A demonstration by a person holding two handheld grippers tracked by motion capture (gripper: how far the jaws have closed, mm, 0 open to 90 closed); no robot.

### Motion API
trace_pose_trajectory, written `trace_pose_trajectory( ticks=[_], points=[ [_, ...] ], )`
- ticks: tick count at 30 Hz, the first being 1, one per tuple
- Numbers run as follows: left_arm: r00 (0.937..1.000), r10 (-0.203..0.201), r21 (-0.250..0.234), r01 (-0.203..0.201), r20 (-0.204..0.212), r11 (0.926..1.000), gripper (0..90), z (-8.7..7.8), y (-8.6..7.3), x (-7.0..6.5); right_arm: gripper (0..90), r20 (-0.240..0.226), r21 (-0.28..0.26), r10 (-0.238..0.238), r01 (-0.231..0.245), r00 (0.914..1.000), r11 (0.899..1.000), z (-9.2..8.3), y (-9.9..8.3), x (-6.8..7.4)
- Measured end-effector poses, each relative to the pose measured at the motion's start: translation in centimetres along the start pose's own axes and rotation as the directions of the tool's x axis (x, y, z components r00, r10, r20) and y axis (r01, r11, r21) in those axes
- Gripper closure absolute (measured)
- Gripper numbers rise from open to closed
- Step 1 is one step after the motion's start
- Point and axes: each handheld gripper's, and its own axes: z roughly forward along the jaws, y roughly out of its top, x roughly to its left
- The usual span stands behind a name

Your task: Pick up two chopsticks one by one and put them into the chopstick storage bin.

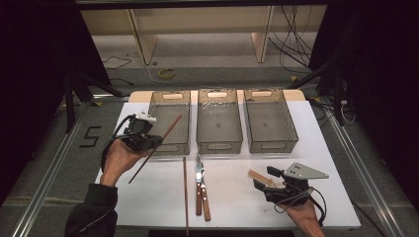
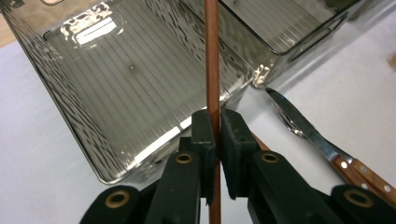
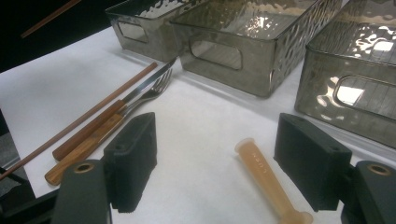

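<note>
**Chopstick lifted at the left bin; right hand waits over the plastic piece**

Left gripper [image 1: 148,140] sits at about 9 o'clock on the counter [image 1: 232,197]. Its fingers [image 2: 204,140] are pressed together on a chopstick [image 1: 157,146], pinching it near mid-length. The stick is off the counter and slanted, its far end over the left bin [image 1: 170,123], its near end pointing back toward 7 o'clock. In the left gripper view the stick runs straight up across the bin's ribbed floor.

Right gripper [image 1: 276,183] rests at about 4 o'clock, fingers [image 3: 133,158] spread wide. A pale orange plastic piece [image 3: 268,179] lies on the counter between them, touched by neither.

A second chopstick [image 1: 185,192], a knife [image 1: 198,185] and a fork [image 1: 204,197] lie together at 6 o'clock. The middle bin [image 1: 219,126] and right bin [image 1: 269,121] look empty.

Step in hand, as judged: sorting the tableware into bins; the first chopstick is in carry.

Next move calls for bringing the stick fully over the left bin and laying it along the bin's length, then parting the fingers. Risk: a slanted stick may catch the rim or prop against the wall.
</note>
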Motion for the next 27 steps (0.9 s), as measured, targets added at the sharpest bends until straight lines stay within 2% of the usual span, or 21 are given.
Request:
trace_pose_trajectory(
  ticks=[4,5,13,21,27],
  points=[
    [1.0000,-0.006,-0.008,0.006,-0.004,1.0000,83.9,0.2,0.4,0.6,30.5,-0.002,-0.001,0.000,0.000,1.0000,1.000,0.0,0.0,0.0],
    [0.9998,-0.017,-0.014,0.017,-0.006,0.9998,83.9,0.3,0.8,1.1,30.5,-0.002,0.000,0.002,-0.002,1.0000,1.000,0.0,0.0,0.0],
    [0.9995,-0.025,-0.037,0.024,-0.018,0.9990,83.9,0.6,2.7,2.3,30.5,-0.003,0.002,0.004,-0.004,1.0000,1.000,0.1,0.0,0.0],
    [0.9994,-0.002,-0.050,0.000,-0.035,0.9988,83.9,1.1,5.1,2.7,30.5,-0.007,0.003,0.007,-0.007,1.0000,1.000,0.1,0.0,-0.1],
    [0.9993,-0.006,-0.065,0.004,-0.036,0.9978,83.9,2.0,6.7,2.9,30.5,-0.008,0.002,0.006,-0.006,1.0000,1.000,0.1,0.0,-0.1]
  ],
)
